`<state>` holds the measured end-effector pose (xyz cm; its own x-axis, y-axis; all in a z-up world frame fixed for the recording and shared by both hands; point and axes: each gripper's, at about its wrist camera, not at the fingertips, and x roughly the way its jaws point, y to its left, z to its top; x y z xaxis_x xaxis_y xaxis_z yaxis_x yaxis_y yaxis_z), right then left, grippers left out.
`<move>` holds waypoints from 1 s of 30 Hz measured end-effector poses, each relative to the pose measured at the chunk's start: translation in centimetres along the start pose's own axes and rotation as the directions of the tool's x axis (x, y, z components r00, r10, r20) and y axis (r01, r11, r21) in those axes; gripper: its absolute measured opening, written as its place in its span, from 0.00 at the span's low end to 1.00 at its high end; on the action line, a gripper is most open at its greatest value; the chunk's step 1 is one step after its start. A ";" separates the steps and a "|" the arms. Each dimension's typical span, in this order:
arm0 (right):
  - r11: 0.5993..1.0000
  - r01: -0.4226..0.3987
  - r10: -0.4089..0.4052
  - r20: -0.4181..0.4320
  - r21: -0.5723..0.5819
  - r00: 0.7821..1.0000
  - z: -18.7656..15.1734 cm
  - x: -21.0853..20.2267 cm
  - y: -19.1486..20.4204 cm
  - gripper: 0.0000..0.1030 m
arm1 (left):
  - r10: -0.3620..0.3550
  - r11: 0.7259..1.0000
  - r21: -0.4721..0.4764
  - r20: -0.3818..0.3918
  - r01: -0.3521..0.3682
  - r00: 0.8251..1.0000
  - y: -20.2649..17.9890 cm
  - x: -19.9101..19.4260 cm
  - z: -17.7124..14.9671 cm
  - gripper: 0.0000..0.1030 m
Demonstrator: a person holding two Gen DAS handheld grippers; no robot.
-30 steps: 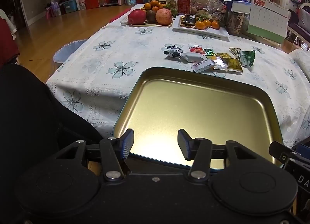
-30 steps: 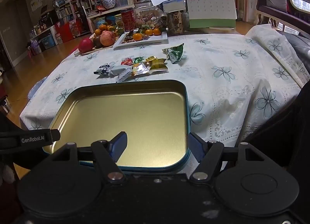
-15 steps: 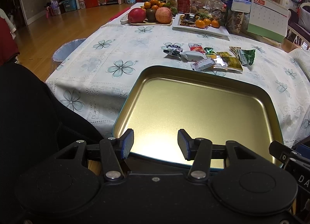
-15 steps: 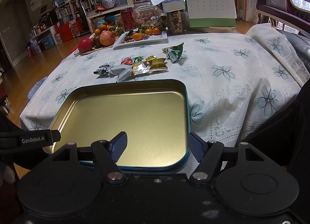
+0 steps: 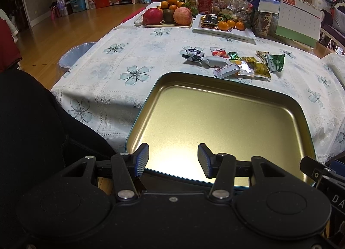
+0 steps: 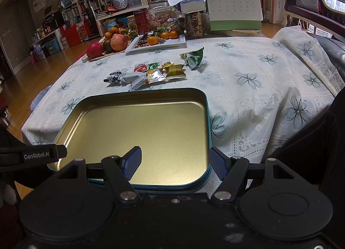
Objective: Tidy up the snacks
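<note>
An empty gold tin tray with a teal rim (image 5: 306,119) (image 6: 207,119) sits at the near edge of the table. Beyond its far edge lie several wrapped snacks in a loose pile (image 5: 232,63) (image 6: 151,74), with a green packet (image 5: 275,61) (image 6: 194,58) at the right end. My left gripper (image 5: 173,160) is open and empty over the tray's near edge. My right gripper (image 6: 175,161) is open and empty over the tray's near right corner.
A floral tablecloth (image 5: 133,59) (image 6: 258,80) covers the table. At the back stand a fruit board with apples (image 5: 168,17) (image 6: 112,44), a white plate with tangerines (image 5: 224,28) (image 6: 159,41), jars, a red can and a desk calendar (image 5: 299,22) (image 6: 235,7).
Both grippers have stayed nearly still, with only a slight shift of the left view. Nothing was taken hold of or let go.
</note>
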<state>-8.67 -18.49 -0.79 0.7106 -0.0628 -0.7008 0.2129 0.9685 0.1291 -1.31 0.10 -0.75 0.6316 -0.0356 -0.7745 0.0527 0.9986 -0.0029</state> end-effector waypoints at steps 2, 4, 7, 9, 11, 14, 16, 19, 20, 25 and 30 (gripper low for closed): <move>1.000 0.000 0.000 0.000 0.000 1.000 -0.3 0.0 -0.1 0.70 | 0.002 1.000 -0.001 0.000 -0.002 1.000 0.0 0.1 -0.2 0.55; 1.000 0.001 -0.001 -0.001 0.000 1.000 -0.3 0.1 -0.2 0.70 | 0.001 1.000 -0.001 -0.004 -0.001 1.000 0.0 0.1 -0.3 0.55; 1.000 0.004 -0.004 -0.002 -0.002 1.000 -0.3 0.2 -0.4 0.70 | 0.003 1.000 -0.002 -0.014 -0.003 1.000 0.0 0.2 -0.3 0.55; 1.000 0.006 -0.006 -0.014 0.007 1.000 -0.1 0.0 -0.3 0.70 | 0.004 1.000 -0.003 -0.021 -0.004 1.000 0.1 0.3 -0.3 0.55; 1.000 0.008 -0.008 -0.021 0.009 1.000 -0.1 0.0 -0.2 0.70 | 0.005 1.000 -0.006 -0.028 -0.005 1.000 0.1 0.3 -0.2 0.55; 1.000 0.014 -0.014 -0.024 0.008 1.000 -0.1 0.0 -0.2 0.70 | 0.014 1.000 -0.011 -0.035 -0.014 0.999 0.1 0.3 -0.2 0.55; 1.000 0.021 -0.021 -0.021 0.005 1.000 -0.1 -0.1 -0.2 0.70 | 0.032 0.999 -0.012 -0.037 -0.033 0.999 0.0 0.2 -0.1 0.55; 1.000 0.023 -0.023 -0.026 0.013 0.999 0.0 -0.1 -0.3 0.70 | 0.048 0.999 -0.022 -0.039 -0.048 0.998 0.2 0.1 0.2 0.55; 1.000 0.021 -0.021 -0.014 0.017 1.000 0.0 -0.2 -0.4 0.70 | 0.046 0.998 -0.034 -0.041 -0.048 0.998 0.4 0.1 0.5 0.55; 0.999 0.010 -0.010 -0.009 0.042 1.000 0.5 -0.2 -0.6 0.70 | 0.041 0.998 -0.039 -0.048 -0.043 0.998 0.9 0.2 1.9 0.55; 0.996 -0.006 0.007 -0.007 0.083 1.000 1.6 0.2 -1.1 0.70 | 0.045 0.999 -0.006 -0.041 -0.045 0.998 0.9 0.9 4.7 0.55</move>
<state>-7.68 -19.99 0.00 0.7073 -0.0542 -0.7048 0.2635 0.9454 0.1917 2.93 0.77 1.54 0.6007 0.0111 -0.7994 0.0193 0.9994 0.0285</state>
